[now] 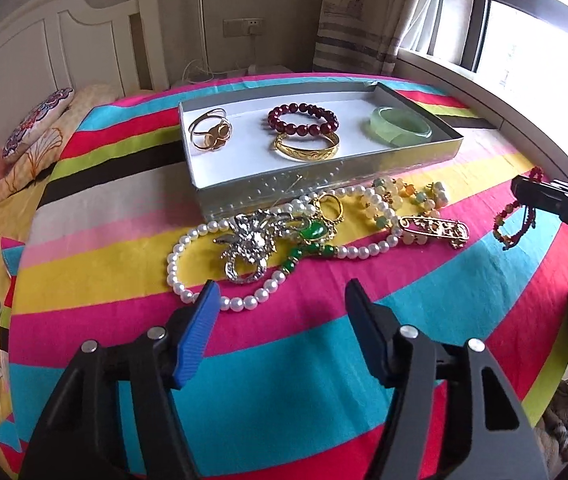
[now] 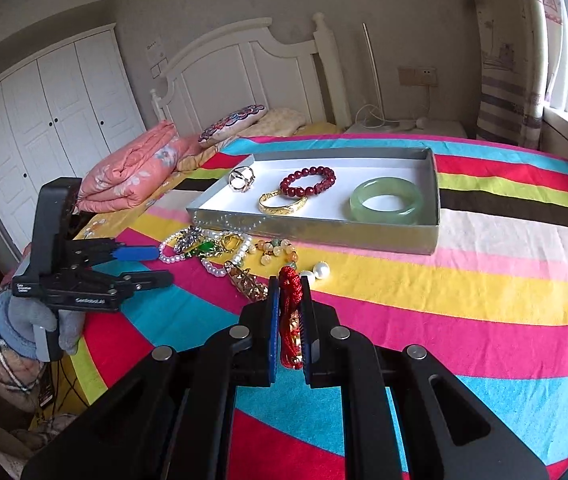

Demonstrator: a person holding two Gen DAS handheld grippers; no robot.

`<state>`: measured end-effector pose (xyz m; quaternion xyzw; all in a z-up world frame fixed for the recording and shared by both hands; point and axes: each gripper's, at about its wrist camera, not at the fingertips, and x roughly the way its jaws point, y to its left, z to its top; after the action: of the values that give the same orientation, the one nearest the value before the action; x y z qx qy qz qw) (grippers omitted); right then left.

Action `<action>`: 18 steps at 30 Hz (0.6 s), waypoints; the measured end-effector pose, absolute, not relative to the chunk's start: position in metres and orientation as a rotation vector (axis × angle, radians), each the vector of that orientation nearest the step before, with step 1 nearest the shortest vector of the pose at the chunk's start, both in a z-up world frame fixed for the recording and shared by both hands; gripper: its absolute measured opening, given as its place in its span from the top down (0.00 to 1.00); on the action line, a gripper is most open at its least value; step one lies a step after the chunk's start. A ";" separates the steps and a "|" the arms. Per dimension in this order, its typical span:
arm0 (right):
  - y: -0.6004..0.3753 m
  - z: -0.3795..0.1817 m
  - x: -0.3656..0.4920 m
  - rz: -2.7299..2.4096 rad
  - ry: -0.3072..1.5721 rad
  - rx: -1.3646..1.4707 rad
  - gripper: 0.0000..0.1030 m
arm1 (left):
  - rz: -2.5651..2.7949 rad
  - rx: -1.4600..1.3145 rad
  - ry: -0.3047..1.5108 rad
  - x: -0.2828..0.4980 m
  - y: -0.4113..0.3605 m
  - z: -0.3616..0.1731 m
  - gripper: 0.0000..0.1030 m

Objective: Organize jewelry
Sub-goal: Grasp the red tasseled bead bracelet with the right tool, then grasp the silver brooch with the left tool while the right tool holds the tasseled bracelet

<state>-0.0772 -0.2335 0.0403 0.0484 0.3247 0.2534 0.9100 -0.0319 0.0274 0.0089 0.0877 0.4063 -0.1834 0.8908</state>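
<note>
- The bed (image 1: 323,344), under a striped spread, serves as the work surface, so everything lies loose on cloth.
- The silver box (image 1: 323,184) sits open behind the pile, apparently as the sorting tray; a jade bangle (image 1: 401,130), red bead bracelet (image 1: 303,118), gold bangle (image 1: 307,148) and ring clasp (image 1: 210,132) lie spaced apart inside.
- A tangled heap (image 1: 303,236) in front awaits sorting, the pearl necklace (image 1: 188,276) outermost.
- The left tongs (image 1: 282,292) stand open, empty, near those pearls.
- The right tongs (image 2: 289,292) pinch a red cord bracelet (image 2: 288,304), lifted clear, likely box-bound.
</note>
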 end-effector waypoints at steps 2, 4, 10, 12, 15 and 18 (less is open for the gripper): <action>-0.235 0.040 -0.077 0.526 0.668 0.107 0.89 | -0.374 0.220 0.841 -0.027 0.025 0.008 0.43; -0.237 0.041 -0.077 0.529 0.667 0.118 0.89 | -0.376 0.255 0.838 -0.026 0.022 0.007 0.43; -0.239 0.041 -0.075 0.539 0.671 0.134 0.89 | -0.390 0.212 0.827 -0.026 0.033 0.009 0.45; -0.239 0.040 -0.075 0.538 0.673 0.133 0.89 | -0.398 0.145 0.841 -0.020 0.042 0.011 0.45; -0.240 0.040 -0.076 0.538 0.673 0.136 0.89 | -0.400 -0.029 0.843 -0.006 0.068 0.014 0.45; -0.240 0.039 -0.075 0.537 0.675 0.137 0.89 | -0.356 -0.139 0.827 0.005 0.089 0.018 0.52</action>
<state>-0.0750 -0.2400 0.0393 0.0665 0.3271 0.2602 0.9060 0.0052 0.0886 0.0178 -0.0670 0.3992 -0.1721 0.8981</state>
